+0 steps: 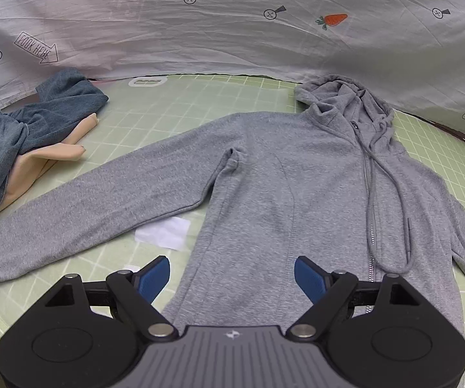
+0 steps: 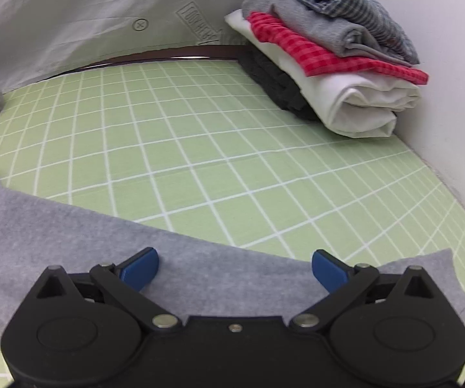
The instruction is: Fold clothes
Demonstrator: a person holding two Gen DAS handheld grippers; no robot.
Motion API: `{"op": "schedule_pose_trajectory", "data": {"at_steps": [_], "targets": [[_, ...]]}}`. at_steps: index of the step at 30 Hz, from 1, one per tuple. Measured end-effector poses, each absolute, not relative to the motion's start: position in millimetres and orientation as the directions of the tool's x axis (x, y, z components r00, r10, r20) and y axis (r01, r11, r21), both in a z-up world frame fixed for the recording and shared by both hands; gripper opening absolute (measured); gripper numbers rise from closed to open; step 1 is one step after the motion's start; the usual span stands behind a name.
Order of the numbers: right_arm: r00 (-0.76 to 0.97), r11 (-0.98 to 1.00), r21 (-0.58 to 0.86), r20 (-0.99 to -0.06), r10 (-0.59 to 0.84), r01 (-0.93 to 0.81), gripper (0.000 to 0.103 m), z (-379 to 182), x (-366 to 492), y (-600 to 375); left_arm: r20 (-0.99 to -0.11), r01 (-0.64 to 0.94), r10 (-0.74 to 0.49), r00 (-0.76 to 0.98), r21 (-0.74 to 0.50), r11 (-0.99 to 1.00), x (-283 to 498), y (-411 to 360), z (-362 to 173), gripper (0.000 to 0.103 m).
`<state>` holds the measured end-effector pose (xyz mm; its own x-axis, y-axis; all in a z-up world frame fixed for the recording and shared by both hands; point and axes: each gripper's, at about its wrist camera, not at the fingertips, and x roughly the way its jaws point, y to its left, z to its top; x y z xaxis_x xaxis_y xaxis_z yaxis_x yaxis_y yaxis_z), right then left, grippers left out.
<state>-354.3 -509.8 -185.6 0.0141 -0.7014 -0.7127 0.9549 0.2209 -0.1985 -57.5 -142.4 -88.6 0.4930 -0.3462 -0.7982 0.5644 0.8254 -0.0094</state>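
We see the hoodie (image 1: 280,187) flat; left gripper (image 1: 232,278) and right gripper (image 2: 235,270) jaws wide, empty. Risk: uneven sleeve grabs skew the fold.

A green checked mat (image 1: 200,103) carries a grey hoodie (image 1: 264,177) at centre, loose clothes (image 1: 38,123) upper left, and folded clothes (image 2: 329,64) upper right in the right wrist view.

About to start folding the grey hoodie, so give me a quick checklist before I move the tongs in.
1. Grey hoodie spread flat, front up: ok.
2. Left tongs open, nothing held: ok.
3. Right tongs open over the right sleeve: ok.
4. Left sleeve laid out straight: ok.
5. White scrap partly under the hoodie: not ok.
6. Folded stack clear of the sleeve: ok.
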Motion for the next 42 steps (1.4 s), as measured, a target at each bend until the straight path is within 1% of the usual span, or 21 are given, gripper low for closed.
{"op": "schedule_pose_trajectory", "data": {"at_steps": [3, 6, 9, 12, 14, 15, 17, 22, 26, 31, 32, 34, 35, 36, 37, 38, 39, 42], "targets": [[0.02, 0.198, -0.168, -0.71, -0.704, 0.966, 0.102, -189.1, -382.1, -518.2, -0.796, 0.538, -0.34, 0.501, -0.022, 0.843, -64.8, -149.0, -89.7, 0.085], [-0.005, 0.189, -0.2, -0.699, -0.715, 0.961, 0.102, -188.7, -400.1, -525.9, -0.796, 0.508, -0.33, 0.508, -0.033, 0.861, -68.9, -150.8, -91.1, 0.085], [-0.072, 0.133, -0.242, -0.685, -0.725, 0.961, 0.102, -189.1, -417.9, -533.0, -0.791, 0.484, -0.321, 0.52, -0.037, 0.874, -72.8, -149.9, -88.7, 0.085], [-0.041, 0.125, -0.184, -0.701, -0.712, 0.975, 0.102, -189.4, -438.3, -540.0, -0.788, 0.462, -0.314, 0.53, -0.042, 0.886, -75.0, -149.4, -87.4, 0.085], [-0.021, 0.145, -0.173, -0.709, -0.705, 0.974, 0.102, -188.1, -440.7, -540.9, -0.791, 0.454, -0.312, 0.526, -0.049, 0.89, -76.1, -151.4, -88.7, 0.085], [-0.01, 0.156, -0.166, -0.713, -0.701, 0.974, 0.1, -187.0, -441.3, -540.8, -0.793, 0.453, -0.311, 0.524, -0.05, 0.89, -77.2, -153.1, -89.5, 0.085], [0.018, 0.164, -0.136, -0.715, -0.699, 0.977, 0.097, -184.9, -445.7, -538.8, -0.796, 0.461, -0.312, 0.519, -0.047, 0.886, -81.4, -157.3, -90.5, 0.085], [0.11, 0.203, -0.041, -0.727, -0.678, 0.978, 0.098, -186.3, -468.8, -534.7, -0.802, 0.508, -0.326, 0.502, -0.032, 0.861, -96.4, -172.3, -93.8, 0.085], [0.145, 0.254, -0.042, -0.727, -0.671, 0.966, 0.099, -187.2, -485.4, -532.8, -0.808, 0.531, -0.332, 0.487, -0.027, 0.847, -106.1, -185.0, -97.1, 0.085], [0.134, 0.24, -0.042, -0.731, -0.669, 0.97, 0.099, -187.0, -509.9, -535.1, -0.815, 0.561, -0.343, 0.467, -0.027, 0.828, -119.9, -202.3, -100.7, 0.085], [0.134, 0.242, -0.04, -0.74, -0.66, 0.969, 0.098, -188.7, -513.6, -536.8, -0.816, 0.567, -0.345, 0.463, -0.026, 0.823, -122.6, -205.6, -101.4, 0.085], [0.16, 0.256, -0.018, -0.739, -0.655, 0.966, 0.089, -188.8, -521.1, -537.2, -0.818, 0.58, -0.348, 0.457, -0.022, 0.814, -128.4, -212.8, -103.2, 0.085], [0.157, 0.252, -0.019, -0.736, -0.659, 0.967, 0.077, -187.1, -523.8, -537.2, -0.819, 0.587, -0.35, 0.454, -0.02, 0.809, -131.3, -216.4, -104.0, 0.085], [0.153, 0.248, -0.022, -0.734, -0.662, 0.968, 0.057, -184.7, -525.9, -537.8, -0.82, 0.592, -0.351, 0.452, -0.019, 0.806, -133.6, -219.3, -104.8, 0.085], [0.154, 0.25, -0.024, -0.732, -0.663, 0.968, 0.044, -182.5, -527.5, -538.8, -0.82, 0.596, -0.353, 0.45, -0.019, 0.803, -135.4, -221.6, -105.4, 0.085], [0.163, 0.26, -0.019, -0.733, -0.66, 0.965, 0.025, -181.2, -528.4, -540.3, -0.821, 0.601, -0.356, 0.447, -0.019, 0.799, -137.2, -224.3, -106.0, 0.085], [0.178, 0.274, -0.011, -0.735, -0.654, 0.962, 0.015, -180.4, -528.8, -542.0, -0.821, 0.606, -0.358, 0.444, -0.019, 0.796, -139.0, -226.9, -106.6, 0.085], [0.159, 0.265, -0.031, -0.729, -0.666, 0.964, 0.012, -180.5, -529.4, -544.8, -0.819, 0.612, -0.36, 0.447, -0.013, 0.791, -141.3, -230.6, -105.9, 0.085]]}}
